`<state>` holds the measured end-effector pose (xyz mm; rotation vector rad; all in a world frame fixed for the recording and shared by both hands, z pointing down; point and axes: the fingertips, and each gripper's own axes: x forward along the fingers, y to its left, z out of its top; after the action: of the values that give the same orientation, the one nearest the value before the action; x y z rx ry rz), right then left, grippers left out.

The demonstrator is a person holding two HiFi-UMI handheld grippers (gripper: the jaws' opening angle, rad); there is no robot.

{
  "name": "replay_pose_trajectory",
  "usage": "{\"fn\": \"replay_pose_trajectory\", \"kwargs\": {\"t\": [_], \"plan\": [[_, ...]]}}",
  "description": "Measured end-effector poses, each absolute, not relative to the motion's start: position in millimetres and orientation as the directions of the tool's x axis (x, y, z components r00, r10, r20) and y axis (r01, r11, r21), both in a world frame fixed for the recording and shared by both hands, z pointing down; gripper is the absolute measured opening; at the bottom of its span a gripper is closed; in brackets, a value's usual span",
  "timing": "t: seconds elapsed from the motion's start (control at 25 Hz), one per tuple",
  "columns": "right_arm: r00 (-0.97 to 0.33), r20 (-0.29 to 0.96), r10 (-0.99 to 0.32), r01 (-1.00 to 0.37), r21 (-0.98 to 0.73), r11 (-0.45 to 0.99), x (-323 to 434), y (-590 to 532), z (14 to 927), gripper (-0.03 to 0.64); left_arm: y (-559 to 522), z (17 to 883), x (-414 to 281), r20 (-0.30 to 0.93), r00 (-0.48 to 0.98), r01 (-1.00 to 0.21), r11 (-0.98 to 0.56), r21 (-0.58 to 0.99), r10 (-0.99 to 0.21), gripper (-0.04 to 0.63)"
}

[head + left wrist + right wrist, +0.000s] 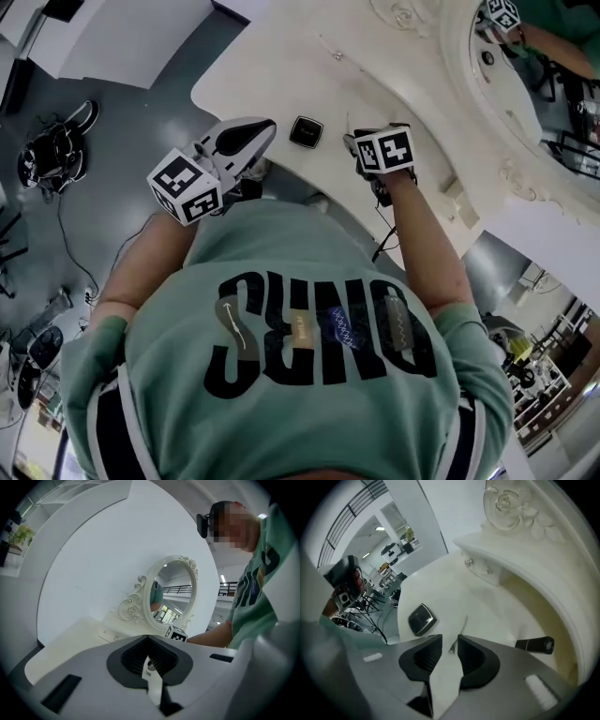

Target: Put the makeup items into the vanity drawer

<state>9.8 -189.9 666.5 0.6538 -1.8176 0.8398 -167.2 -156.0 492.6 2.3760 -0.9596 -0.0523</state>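
I see R claw open, empty, over desk nr black compact; L claw shut.

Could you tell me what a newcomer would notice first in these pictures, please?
An ornate white mirror with carved roses stands at the back of the vanity table. A black square compact lies near the table's front edge. A black tube lies to the right of the right tongs, which are open and empty above the tabletop.
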Motion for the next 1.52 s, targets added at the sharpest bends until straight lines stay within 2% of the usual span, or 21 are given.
{"fn": "replay_pose_trajectory", "kwargs": {"t": [0.2,0.36,0.48,0.68,0.8,0.96,1.2,1.32,1.52], "plan": [[-0.257,0.966,-0.037,-0.744,-0.173,0.646,15,-181,697,0.112,-157,507,-182,0.183,0.736,-0.631,-0.562,0.535,-0.652,0.003],[-0.216,0.974,-0.072,-0.735,-0.113,0.669,17,-179,703,0.097,-157,511,-184,0.187,0.739,-0.627,-0.561,0.541,-0.647,0.003],[-0.246,0.966,-0.082,-0.734,-0.131,0.666,14,-178,703,0.049,-155,511,-181,0.191,0.743,-0.624,-0.561,0.543,-0.642,0.003],[-0.283,0.954,-0.101,-0.732,-0.147,0.665,14,-174,697,0.044,-149,504,-172,0.193,0.756,-0.616,-0.580,0.532,-0.626,0.003],[-0.351,0.924,-0.153,-0.742,-0.174,0.648,19,-176,673,0.043,-147,495,-162,0.189,0.765,-0.610,-0.599,0.519,-0.616,0.003],[-0.479,0.836,-0.269,-0.755,-0.236,0.612,34,-180,608,0.043,-144,469,-137,0.163,0.794,-0.577,-0.643,0.504,-0.585,0.003],[-0.590,0.609,-0.530,-0.788,-0.290,0.543,96,-175,476,0.043,-158,407,-72,0.089,0.877,-0.461,-0.772,0.438,-0.473,0.003],[-0.585,0.501,-0.638,-0.808,-0.293,0.512,146,-156,423,0.043,-159,373,-28,0.053,0.909,-0.398,-0.822,0.407,-0.414,0.003],[-0.506,0.323,-0.800,-0.861,-0.253,0.442,224,-123,356,0.043,-167,328,40,0.010,0.950,-0.297,-0.896,0.330,-0.312,0.003]]}}
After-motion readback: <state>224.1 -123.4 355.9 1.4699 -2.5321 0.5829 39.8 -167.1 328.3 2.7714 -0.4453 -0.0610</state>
